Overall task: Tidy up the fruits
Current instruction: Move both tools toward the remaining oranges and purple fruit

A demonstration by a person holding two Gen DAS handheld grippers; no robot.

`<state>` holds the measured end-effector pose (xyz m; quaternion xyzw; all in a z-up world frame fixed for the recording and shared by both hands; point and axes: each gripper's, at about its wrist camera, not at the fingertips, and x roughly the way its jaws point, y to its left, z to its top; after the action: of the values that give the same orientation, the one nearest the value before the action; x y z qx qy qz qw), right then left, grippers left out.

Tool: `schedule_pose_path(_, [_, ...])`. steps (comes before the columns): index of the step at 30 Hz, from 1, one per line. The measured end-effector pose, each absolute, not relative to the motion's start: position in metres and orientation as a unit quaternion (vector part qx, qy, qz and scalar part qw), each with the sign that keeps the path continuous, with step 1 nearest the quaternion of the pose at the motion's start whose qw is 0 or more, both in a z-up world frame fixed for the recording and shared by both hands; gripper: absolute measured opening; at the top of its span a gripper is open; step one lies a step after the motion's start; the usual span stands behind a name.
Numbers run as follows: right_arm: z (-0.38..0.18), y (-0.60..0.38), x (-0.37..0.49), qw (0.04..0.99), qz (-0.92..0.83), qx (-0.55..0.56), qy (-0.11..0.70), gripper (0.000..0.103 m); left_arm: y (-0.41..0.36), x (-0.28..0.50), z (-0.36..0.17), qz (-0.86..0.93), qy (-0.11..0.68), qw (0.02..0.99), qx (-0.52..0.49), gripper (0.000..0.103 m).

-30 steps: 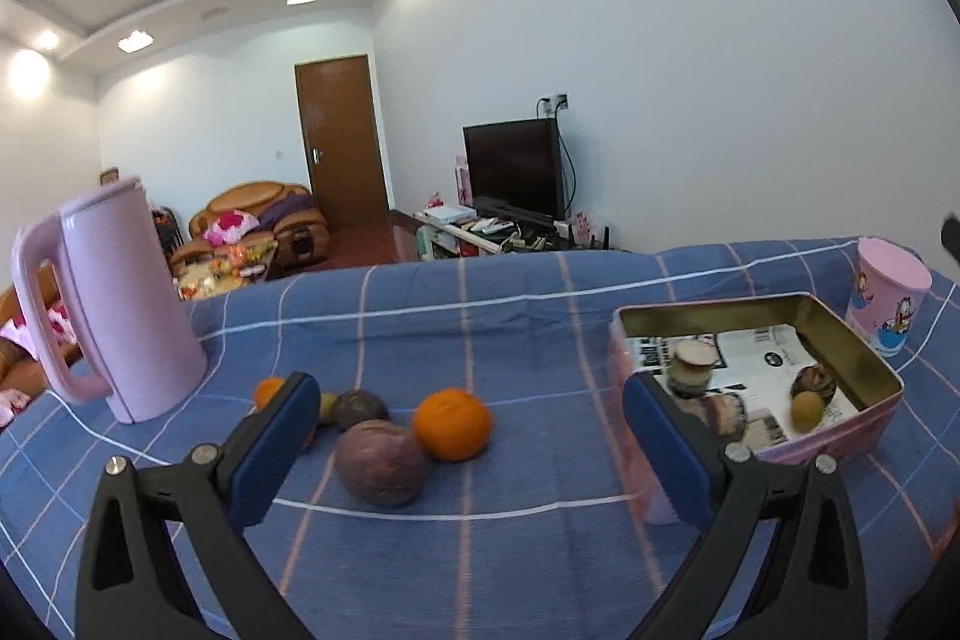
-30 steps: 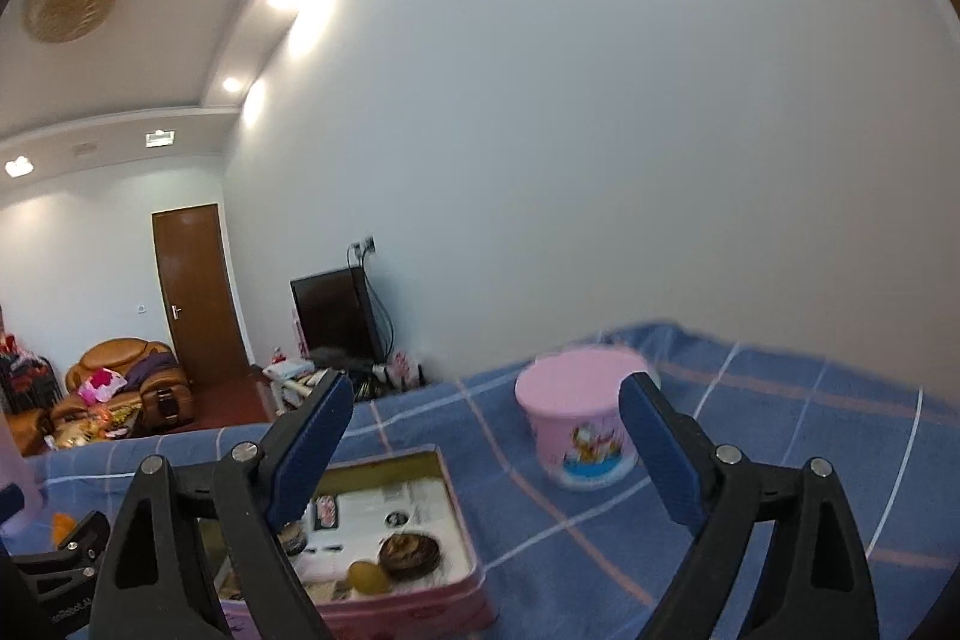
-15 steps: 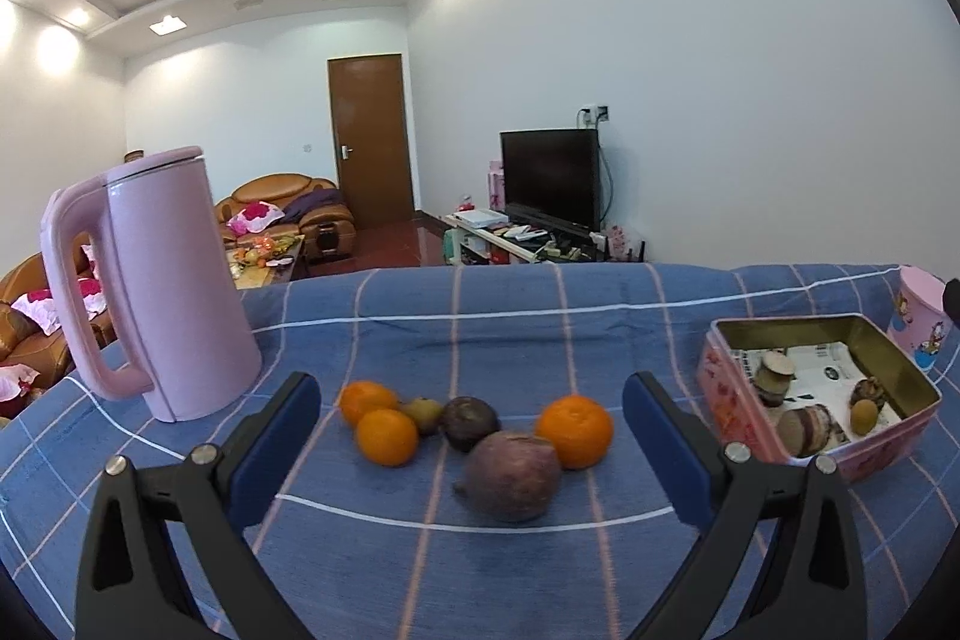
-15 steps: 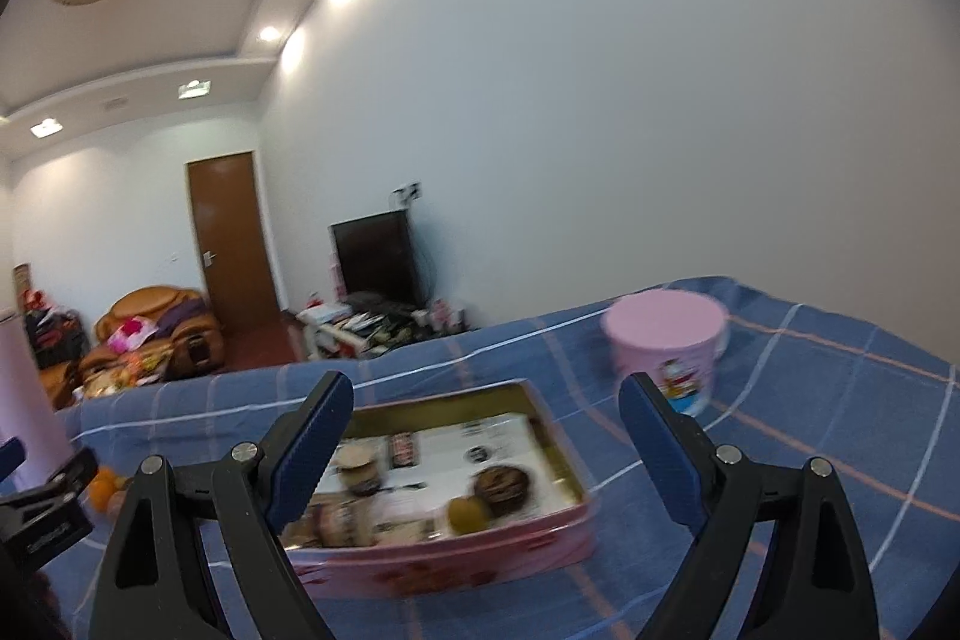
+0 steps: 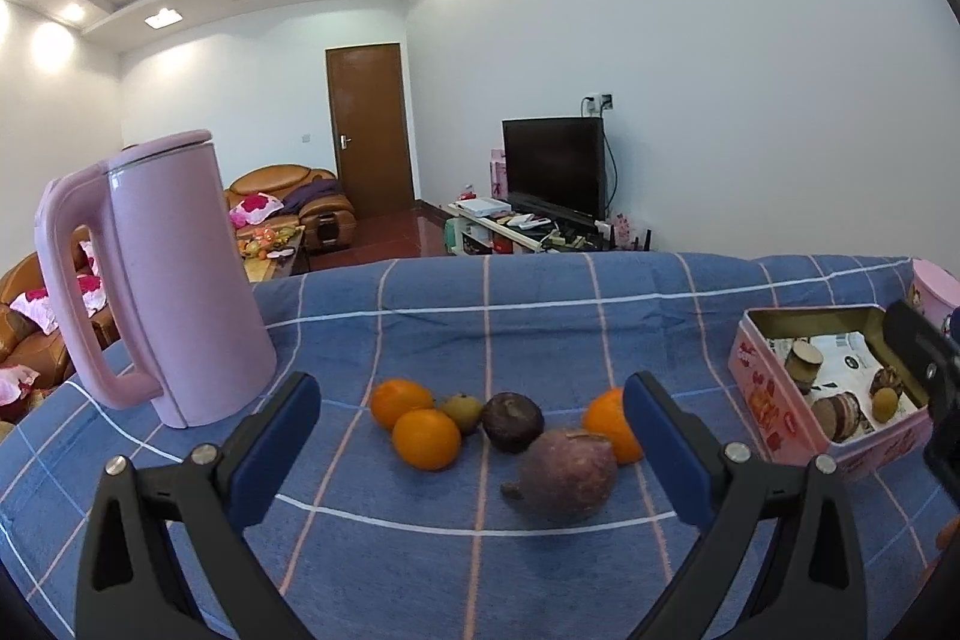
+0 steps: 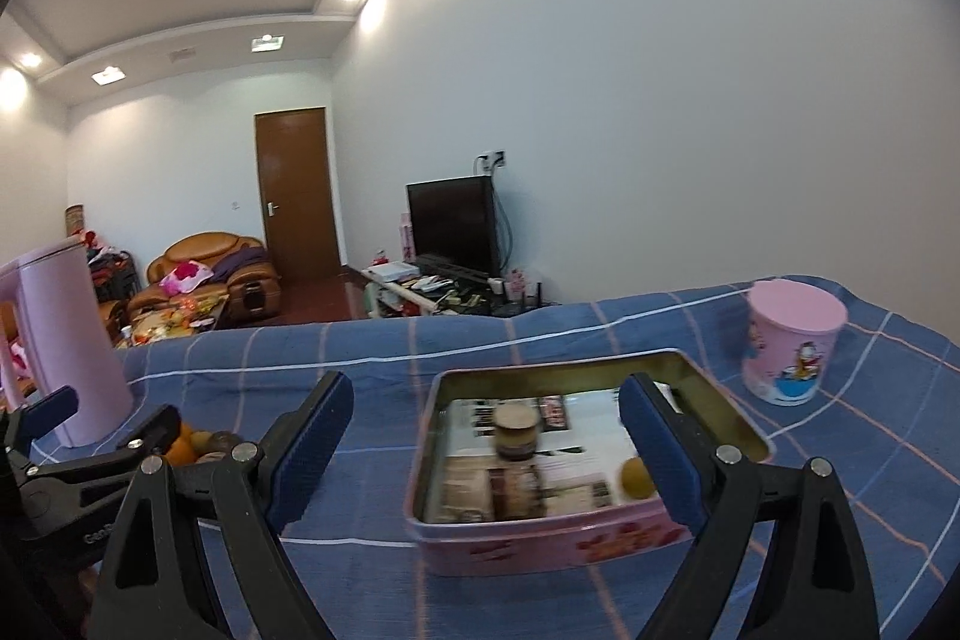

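Three oranges (image 5: 425, 437), three darker fruits (image 5: 567, 475) — one pink tin (image 5: 774, 409).

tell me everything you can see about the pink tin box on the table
The pink tin box is rectangular and open, with no lid on it. Its outer walls are pink with red and orange prints, its inside gold metal. It sits flat on the blue checked cloth, holding printed paper, round brown pieces, a small jar and a yellowish fruit. Neither gripper touches it.

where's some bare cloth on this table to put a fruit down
Bare cloth lies between the fruit cluster and the pink tin, and beyond the fruit toward the far edge. Crowded: beside the pink kettle, and inside the tin.
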<state>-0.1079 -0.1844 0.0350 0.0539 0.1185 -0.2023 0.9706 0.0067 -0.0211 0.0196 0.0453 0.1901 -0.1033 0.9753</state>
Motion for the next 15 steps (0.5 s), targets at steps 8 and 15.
schedule_pose_path(8, [0.032, -0.165, -0.092, 0.974, -0.177, 0.038, 0.137, 0.091, 0.006, 0.037, 0.022, -0.042, 0.199, 0.978, 0.052, 0.103])
schedule_pose_path(15, [0.026, -0.143, -0.063, 0.973, -0.136, 0.029, 0.186, 0.091, 0.037, 0.06, 0.025, 0.023, 0.202, 0.978, 0.035, 0.103])
